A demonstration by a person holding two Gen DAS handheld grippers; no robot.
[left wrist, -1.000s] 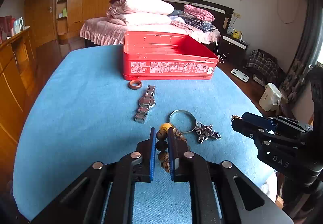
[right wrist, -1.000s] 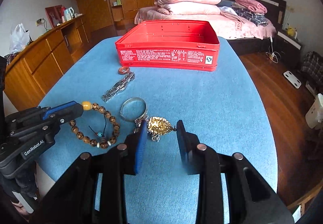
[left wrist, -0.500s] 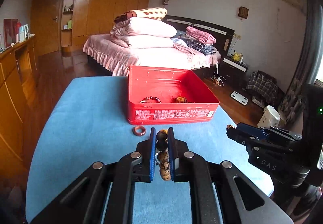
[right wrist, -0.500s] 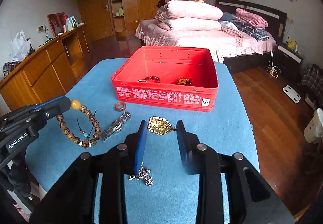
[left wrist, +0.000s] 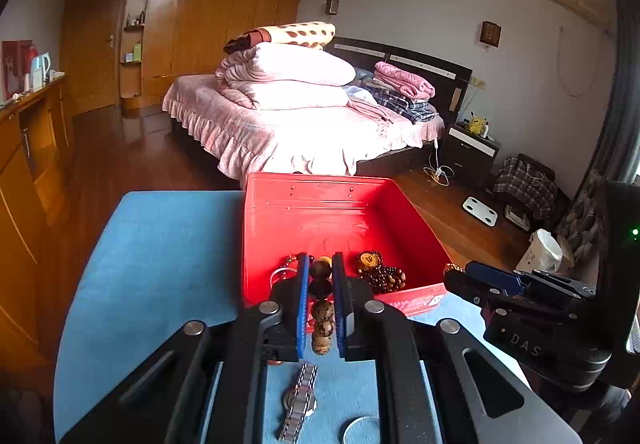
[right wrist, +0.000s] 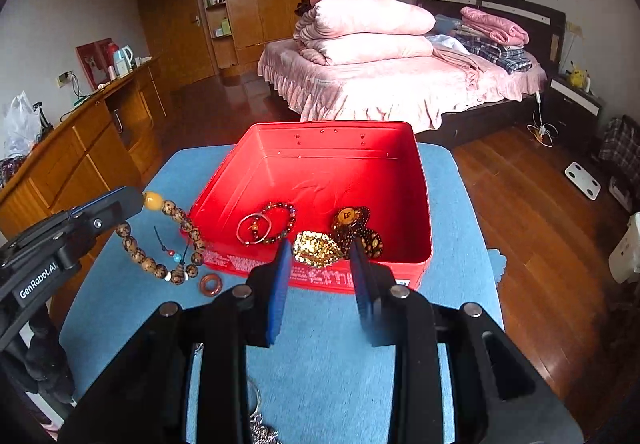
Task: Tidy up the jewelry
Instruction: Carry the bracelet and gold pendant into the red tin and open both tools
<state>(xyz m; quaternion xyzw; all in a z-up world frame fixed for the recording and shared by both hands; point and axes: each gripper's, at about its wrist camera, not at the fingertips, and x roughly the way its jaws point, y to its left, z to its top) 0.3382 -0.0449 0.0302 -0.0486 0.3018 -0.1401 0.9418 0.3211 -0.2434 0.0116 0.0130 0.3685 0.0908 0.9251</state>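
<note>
Your wooden bead bracelet [right wrist: 160, 240] hangs clamped in the left tongs [left wrist: 320, 276], near the red tin's [right wrist: 400, 180] left wall; your right tongs [right wrist: 318, 250] pinch the gold ornament [right wrist: 316, 249] over its near rim. You're mid-delivery above the tabletop [right wrist: 332, 364]. Next: over the tin, then release.

"GenRobot.AI" is printed in white on the side of the left gripper [right wrist: 124, 204]. The right gripper [left wrist: 456, 276] has "DAS" on its body. The red tin [right wrist: 416, 204] has white print along its front wall, way too small to read.
</note>
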